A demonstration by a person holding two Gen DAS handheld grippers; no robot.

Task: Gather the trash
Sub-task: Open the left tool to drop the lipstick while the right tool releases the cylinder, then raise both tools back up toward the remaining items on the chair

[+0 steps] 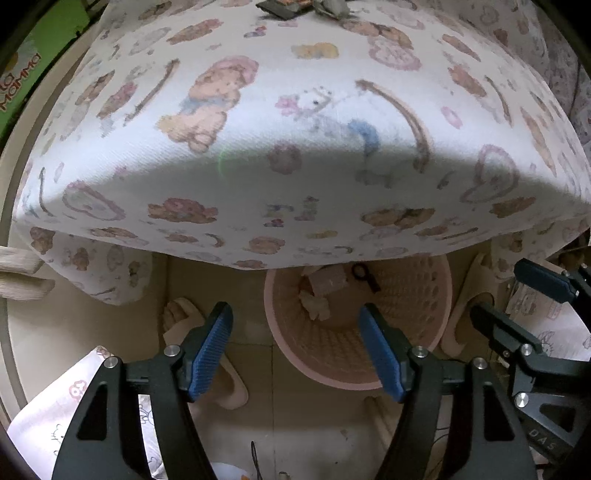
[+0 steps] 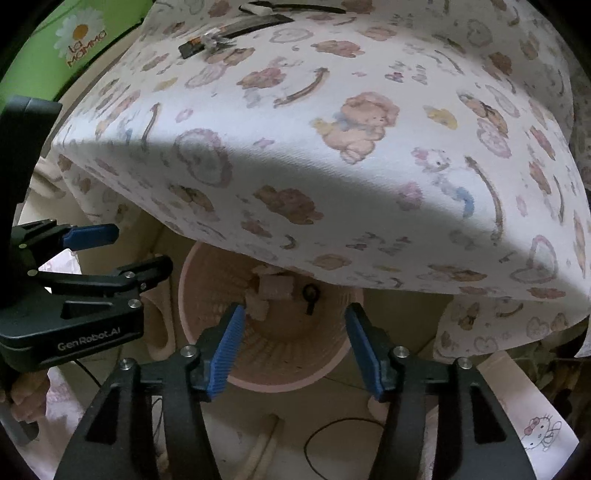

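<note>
A pink perforated trash basket (image 1: 417, 295) stands on the floor below the table edge; it also shows in the right wrist view (image 2: 280, 369). Crumpled paper scraps (image 1: 317, 306) and a small black piece (image 1: 365, 277) lie inside it. More trash (image 1: 280, 9), dark wrappers and crumpled bits, lies at the far side of the table; in the right wrist view it (image 2: 207, 42) sits at the top left. My left gripper (image 1: 299, 350) is open and empty above the basket. My right gripper (image 2: 295, 350) is open and empty above the basket too.
A table with a bear-print cloth (image 1: 295, 129) fills the upper view and overhangs the basket. Slippers (image 1: 184, 321) lie on the tiled floor beside the basket. A green box (image 2: 74, 33) stands at the far left. A black cable (image 2: 332, 443) loops on the floor.
</note>
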